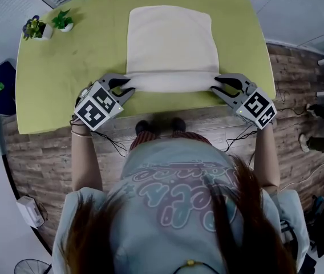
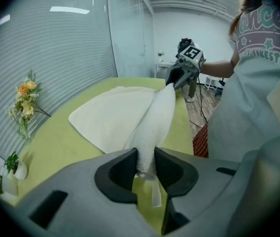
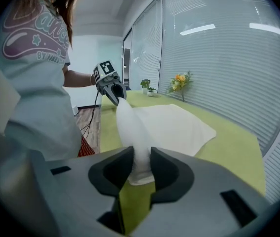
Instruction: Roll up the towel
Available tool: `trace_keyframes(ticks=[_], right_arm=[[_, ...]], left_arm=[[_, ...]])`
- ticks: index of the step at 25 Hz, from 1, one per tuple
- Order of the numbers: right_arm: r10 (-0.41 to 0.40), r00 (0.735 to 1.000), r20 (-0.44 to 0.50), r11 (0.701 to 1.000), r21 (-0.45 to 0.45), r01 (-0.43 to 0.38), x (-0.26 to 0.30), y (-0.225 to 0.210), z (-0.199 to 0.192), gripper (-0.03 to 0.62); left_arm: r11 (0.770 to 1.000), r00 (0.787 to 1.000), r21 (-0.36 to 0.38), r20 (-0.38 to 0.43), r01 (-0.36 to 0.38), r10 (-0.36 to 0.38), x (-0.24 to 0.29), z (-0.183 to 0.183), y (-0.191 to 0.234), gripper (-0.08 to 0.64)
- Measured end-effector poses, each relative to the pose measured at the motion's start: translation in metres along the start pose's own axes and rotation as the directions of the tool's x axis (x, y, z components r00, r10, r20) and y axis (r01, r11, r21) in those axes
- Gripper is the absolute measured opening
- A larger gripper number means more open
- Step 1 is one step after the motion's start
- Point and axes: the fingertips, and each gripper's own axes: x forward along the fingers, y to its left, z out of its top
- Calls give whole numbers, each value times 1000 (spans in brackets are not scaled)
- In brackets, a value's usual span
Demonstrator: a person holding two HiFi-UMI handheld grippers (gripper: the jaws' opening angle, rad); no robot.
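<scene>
Left tongs (image 1: 126,90) and right tongs (image 1: 216,85) clench the towel (image 1: 172,39) by its rolled ends — either pinch slackening could unroll it crooked.

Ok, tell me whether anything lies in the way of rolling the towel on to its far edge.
Nothing visible does. The flat part of the towel lies bare, and the potted plants stand apart at the far left corner of the table. The left gripper and right gripper pinch its rolled near edge.
</scene>
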Motion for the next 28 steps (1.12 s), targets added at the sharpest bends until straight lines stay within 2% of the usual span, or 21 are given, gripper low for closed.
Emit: trace_keyframes(ticks=[11,28], right_arm=[[4,999,44,999,45,-6,10,-26,13,97],[-94,995,37,996,15,93,26,-70,17,87]], left_arm=[[1000,1000,7,-16,-21,21,7,7,34,95],[996,996,22,9,-90,90,19,20,67,124]])
